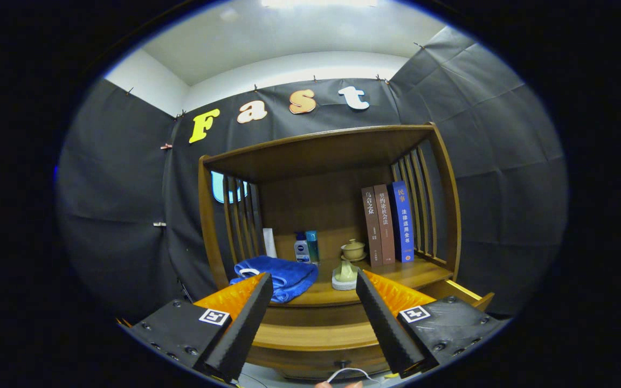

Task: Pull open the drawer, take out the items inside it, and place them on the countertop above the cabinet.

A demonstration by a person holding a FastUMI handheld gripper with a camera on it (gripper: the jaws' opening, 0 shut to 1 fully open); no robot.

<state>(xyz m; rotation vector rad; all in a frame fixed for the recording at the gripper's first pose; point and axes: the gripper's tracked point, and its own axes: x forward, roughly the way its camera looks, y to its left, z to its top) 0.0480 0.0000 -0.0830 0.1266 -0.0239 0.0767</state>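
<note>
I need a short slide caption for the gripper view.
Open tool faces a wooden cabinet, its countertop holding a blue towel, bottles and three books.

Towel (283, 276) left of books (388, 223)

Claw (315, 285) spread, empty; drawer (316, 337) seemingly pulled open.

Gripper (315, 285) fingers wide apart, empty
</note>
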